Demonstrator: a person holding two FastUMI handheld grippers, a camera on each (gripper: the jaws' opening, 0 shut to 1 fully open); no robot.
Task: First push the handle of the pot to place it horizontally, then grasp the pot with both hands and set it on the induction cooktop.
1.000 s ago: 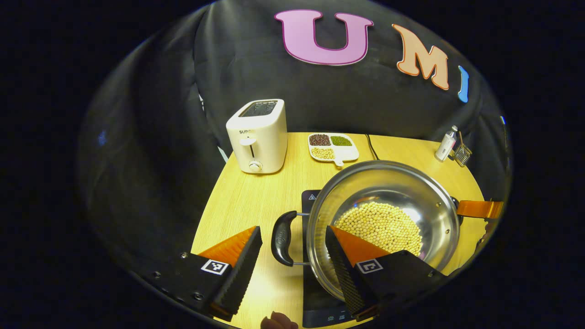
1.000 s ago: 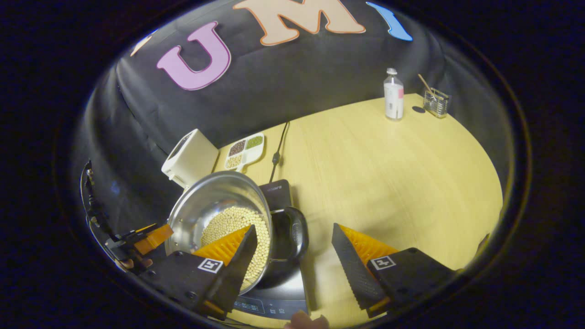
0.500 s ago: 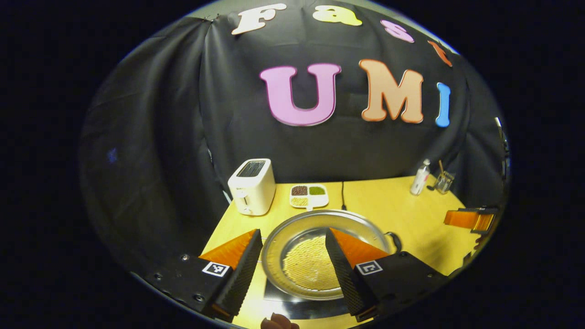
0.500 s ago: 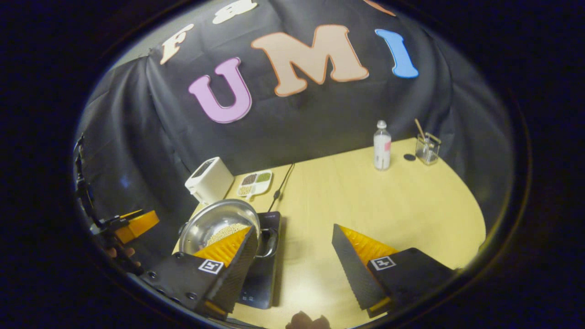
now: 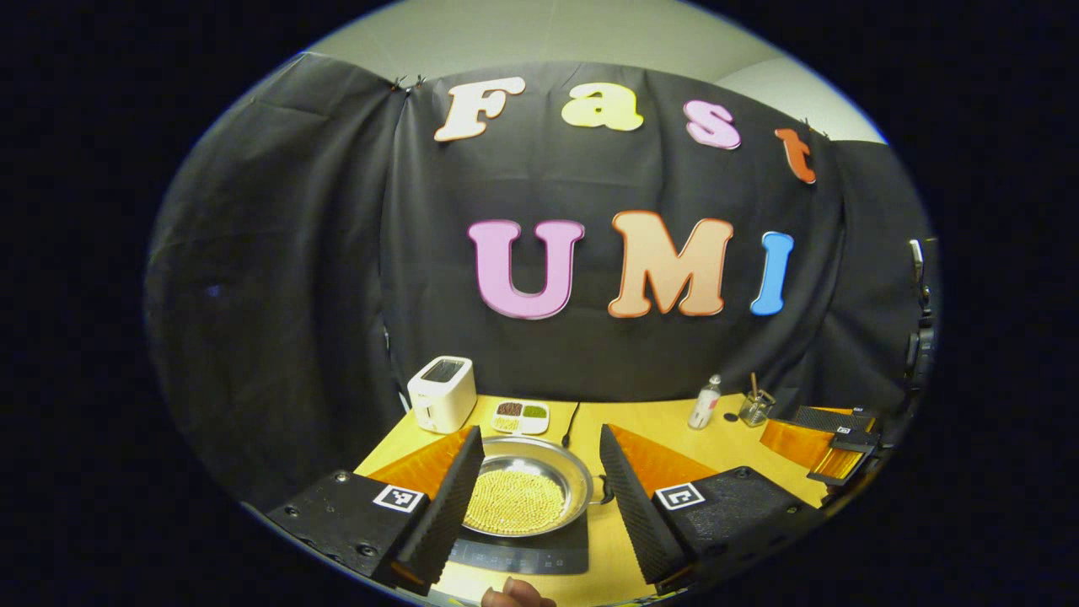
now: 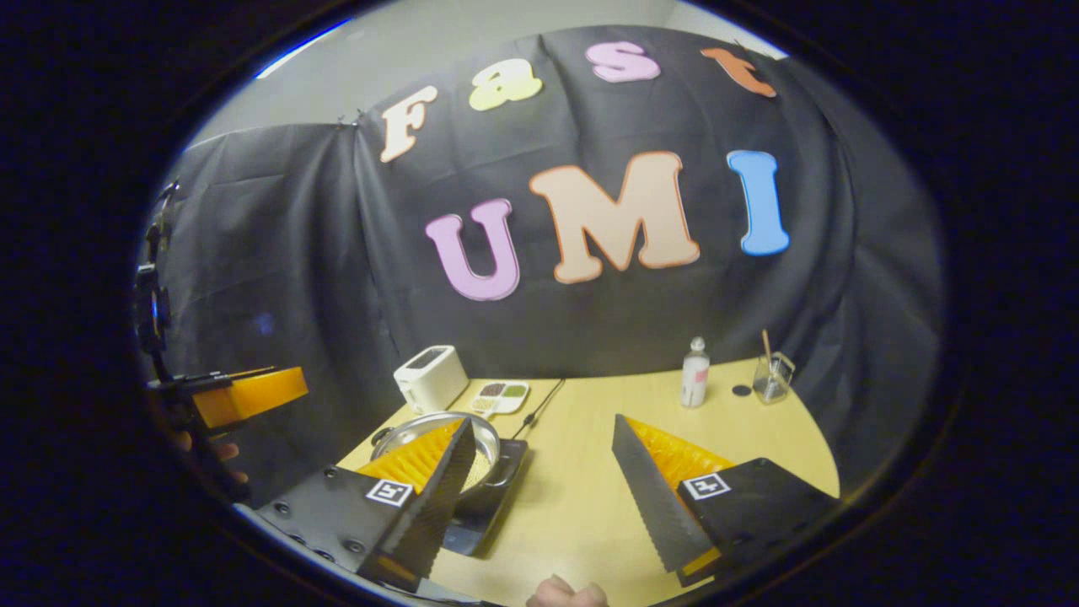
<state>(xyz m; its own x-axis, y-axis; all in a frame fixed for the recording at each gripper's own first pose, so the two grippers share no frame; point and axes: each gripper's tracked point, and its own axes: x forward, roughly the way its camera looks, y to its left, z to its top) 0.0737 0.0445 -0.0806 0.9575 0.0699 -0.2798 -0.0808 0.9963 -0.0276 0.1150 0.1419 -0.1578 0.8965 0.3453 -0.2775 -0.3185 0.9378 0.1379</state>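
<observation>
The left gripper (image 5: 539, 489), black with orange ribbed fingers, stands wide open and holds nothing; between and beyond its fingers, well apart from them, sits the shiny steel pot of pale beans (image 5: 521, 497) on the flat black induction cooktop (image 5: 518, 556); the right gripper (image 6: 539, 489) is likewise spread wide and empty, and from it the pot (image 6: 485, 443) lies forward and to its left, behind its left finger; one black side handle (image 5: 603, 489) juts from the pot's right rim, so the handle axis seems to run sideways; the left gripper looks more squarely lined up; I judge the placing done, with nothing left to reach for.
</observation>
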